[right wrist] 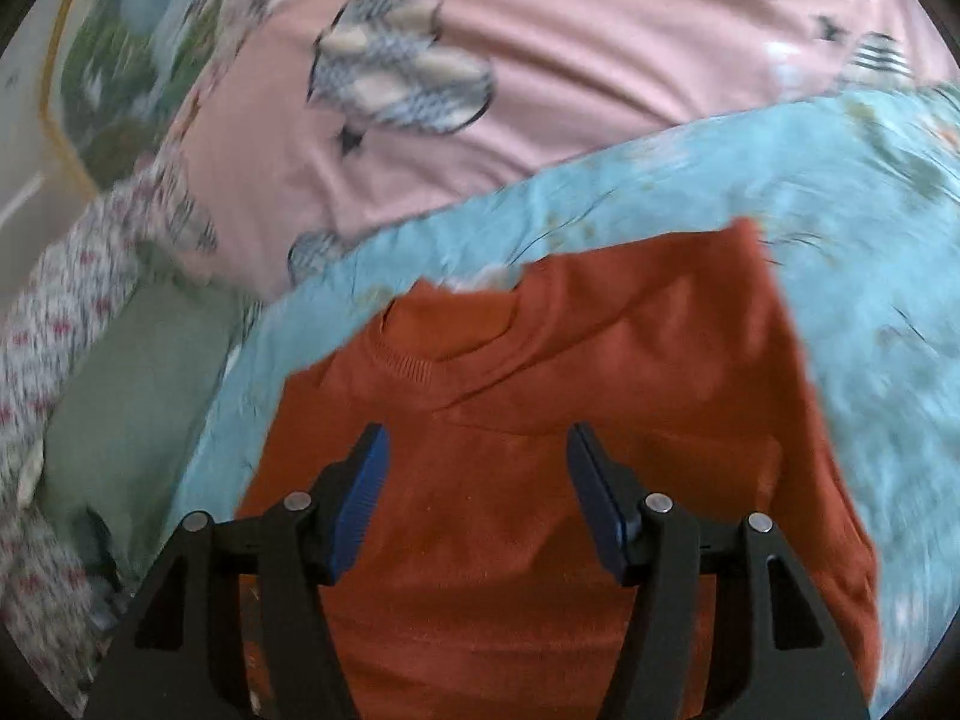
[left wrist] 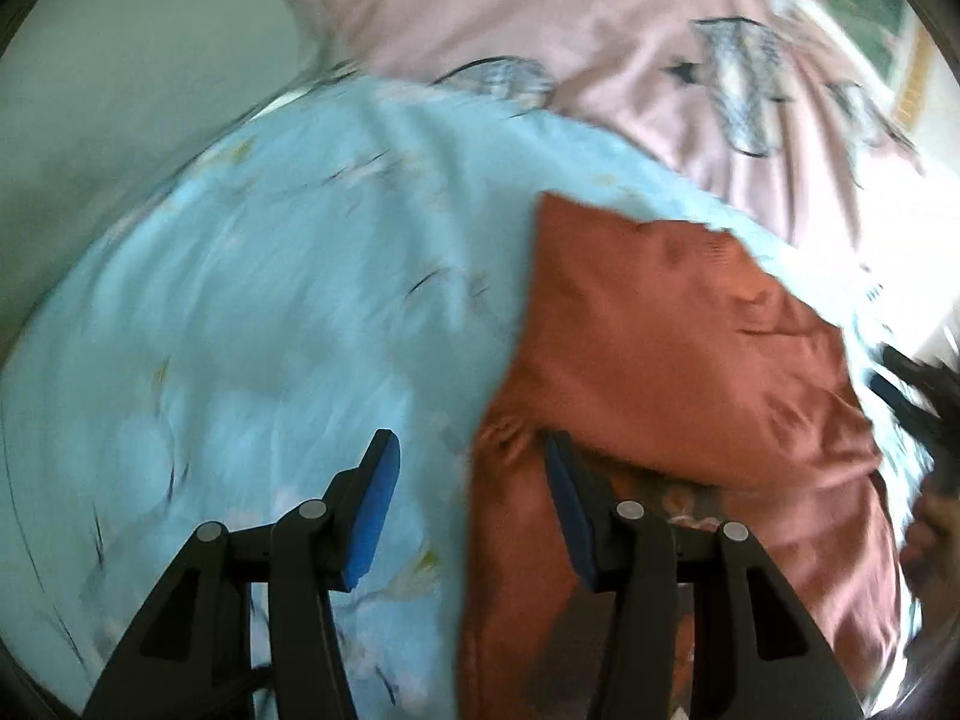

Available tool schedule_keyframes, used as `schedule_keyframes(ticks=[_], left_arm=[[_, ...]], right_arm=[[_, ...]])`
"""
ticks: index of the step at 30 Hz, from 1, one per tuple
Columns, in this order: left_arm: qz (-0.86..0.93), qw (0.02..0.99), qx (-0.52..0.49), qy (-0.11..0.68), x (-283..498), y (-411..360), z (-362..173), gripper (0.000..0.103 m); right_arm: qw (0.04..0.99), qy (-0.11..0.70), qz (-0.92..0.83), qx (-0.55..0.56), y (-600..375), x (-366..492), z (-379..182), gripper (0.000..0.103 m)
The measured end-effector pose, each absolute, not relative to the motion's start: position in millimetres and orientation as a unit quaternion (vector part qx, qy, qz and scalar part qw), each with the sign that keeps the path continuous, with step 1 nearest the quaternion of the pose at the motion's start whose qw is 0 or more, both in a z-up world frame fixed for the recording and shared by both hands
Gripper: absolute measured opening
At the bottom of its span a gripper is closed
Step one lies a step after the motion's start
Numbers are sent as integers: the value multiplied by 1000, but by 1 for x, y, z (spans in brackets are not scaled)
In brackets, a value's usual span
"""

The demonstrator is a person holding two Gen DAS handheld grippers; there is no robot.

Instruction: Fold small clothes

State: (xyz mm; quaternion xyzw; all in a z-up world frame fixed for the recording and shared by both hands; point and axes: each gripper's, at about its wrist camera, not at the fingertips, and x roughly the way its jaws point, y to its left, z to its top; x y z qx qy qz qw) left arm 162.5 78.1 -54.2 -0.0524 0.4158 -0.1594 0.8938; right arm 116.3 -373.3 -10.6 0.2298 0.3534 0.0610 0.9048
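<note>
The rust-orange sweater point(right wrist: 540, 420) is matt knit cloth, ribbed at its collar. Beneath it the light blue sheet point(left wrist: 252, 312) is smooth, thin printed cloth; upper frame, the pink sheet point(right wrist: 570, 90) looks soft and matt.

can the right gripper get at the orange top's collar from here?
Probably yes. The right gripper hangs open over the orange top, and the ribbed collar lies just ahead of the fingertips with nothing lying across it.

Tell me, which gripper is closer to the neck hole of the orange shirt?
Right, I think. The right gripper hangs open over the orange shirt, its collar just ahead. The left gripper is open at the shirt's side edge; no collar shows there.
</note>
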Motion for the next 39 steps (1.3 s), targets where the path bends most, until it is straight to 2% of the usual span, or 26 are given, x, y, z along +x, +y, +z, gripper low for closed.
schedule_keyframes(ticks=[5, 9, 12, 15, 18, 21, 24, 26, 27, 28, 31, 34, 36, 39], left_arm=[[-219, 887, -10, 406, 226, 43, -26, 64], [-232, 879, 39, 415, 295, 6, -21, 68], [-270, 862, 81, 421, 335, -23, -24, 78], [-270, 848, 129, 437, 370, -47, -39, 77], [-269, 831, 167, 457, 389, -64, -60, 56], [-298, 820, 179, 455, 390, -73, -64, 57], [-333, 802, 179, 461, 389, -77, -66, 59], [-337, 802, 195, 452, 384, -78, -69, 45], [-336, 804, 203, 446, 380, -80, -69, 19], [-330, 810, 210, 438, 375, -81, -69, 11], [-267, 850, 252, 377, 351, -85, -58, 6], [-215, 892, 234, 322, 329, -72, -34, 6], [-173, 905, 219, 322, 339, -64, -30, 6], [-158, 898, 204, 356, 360, -59, -43, 6]], right_arm=[[899, 401, 63, 168, -391, 169, -15, 63], [900, 417, 67, 104, -406, 201, -7, 73], [902, 420, 81, 63, -416, 226, -2, 80], [896, 431, 91, 47, -428, 253, -7, 81], [885, 448, 119, 47, -434, 274, -22, 81], [867, 474, 149, 36, -428, 283, -42, 81], [865, 479, 148, -20, -413, 279, -54, 81], [870, 476, 126, -42, -408, 276, -55, 66], [874, 471, 114, -43, -407, 274, -52, 40], [877, 467, 103, -37, -409, 272, -49, 9], [903, 423, 73, -23, -414, 255, -26, 8], [930, 365, 32, -25, -412, 232, -3, 8], [934, 355, -9, -38, -410, 234, -6, 2], [917, 398, -17, -14, -414, 257, -29, 2]])
